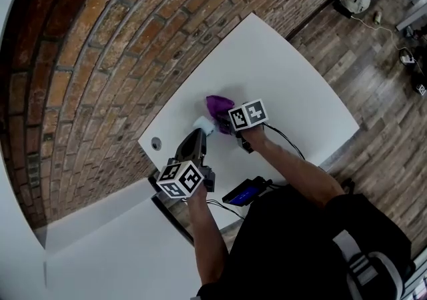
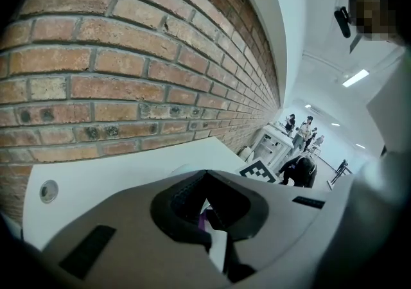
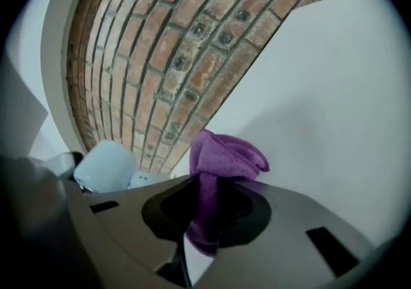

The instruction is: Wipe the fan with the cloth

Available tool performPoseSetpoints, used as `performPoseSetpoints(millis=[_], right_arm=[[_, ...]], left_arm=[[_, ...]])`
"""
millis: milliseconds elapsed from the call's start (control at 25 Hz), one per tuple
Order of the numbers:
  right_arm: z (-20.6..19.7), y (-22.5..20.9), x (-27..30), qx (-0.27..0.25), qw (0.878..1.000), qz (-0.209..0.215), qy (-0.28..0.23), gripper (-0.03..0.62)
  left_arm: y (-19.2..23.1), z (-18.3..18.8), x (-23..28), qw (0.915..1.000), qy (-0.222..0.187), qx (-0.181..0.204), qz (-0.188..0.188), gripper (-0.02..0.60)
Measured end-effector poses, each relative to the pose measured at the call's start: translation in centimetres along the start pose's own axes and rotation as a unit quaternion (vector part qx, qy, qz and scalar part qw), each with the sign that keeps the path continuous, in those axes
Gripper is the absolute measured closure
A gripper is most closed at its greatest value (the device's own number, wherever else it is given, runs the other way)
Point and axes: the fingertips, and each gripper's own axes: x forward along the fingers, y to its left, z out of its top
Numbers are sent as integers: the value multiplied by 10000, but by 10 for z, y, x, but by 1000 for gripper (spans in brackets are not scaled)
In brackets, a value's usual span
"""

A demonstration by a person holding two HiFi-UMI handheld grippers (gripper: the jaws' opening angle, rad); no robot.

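Observation:
A small pale blue-white fan (image 1: 203,125) stands on the white table (image 1: 293,85) near the brick wall; in the right gripper view the fan (image 3: 106,166) is at the lower left. My right gripper (image 1: 225,117) is shut on a purple cloth (image 1: 219,104), just right of the fan. The cloth (image 3: 225,156) bunches out above the closed jaws of the right gripper (image 3: 202,217). My left gripper (image 1: 197,135) points at the fan from the near side, its tips right by it. The left gripper (image 2: 209,217) is shut; whether it pinches part of the fan is hidden.
The brick wall (image 1: 100,59) runs along the table's far-left edge. A round cable hole (image 1: 157,143) is in the table beside the left gripper. A dark device with a blue screen (image 1: 243,193) and cables lie at the near edge. Wooden floor (image 1: 373,59) lies beyond the table's right edge.

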Motion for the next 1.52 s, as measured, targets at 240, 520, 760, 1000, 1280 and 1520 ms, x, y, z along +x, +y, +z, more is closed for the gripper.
performPoseSetpoints(millis=[240, 520, 760, 1000, 1280, 1520], right_arm=[[5, -2, -30, -776, 9957, -452, 212, 533], [56, 100, -72, 1093, 9596, 2465, -805, 533], [32, 80, -17, 1230, 9684, 2130, -404, 533], [19, 54, -15, 1157, 9799, 1589, -349, 533], [-1, 8, -3, -59, 9994, 202, 274, 533], [7, -23, -15, -1279, 9839, -1018, 725, 533]], left_arm=[[0, -1, -1, 10000, -19, -21, -19, 581], [1, 0, 1, 10000, -56, -24, -48, 581], [22, 4, -10, 9996, 97, -38, 254, 581], [5, 3, -1, 9999, -92, 50, -12, 581], [-28, 2, 1, 9995, -30, 270, -144, 581], [-18, 1, 13, 9994, 9, 138, -311, 581]])
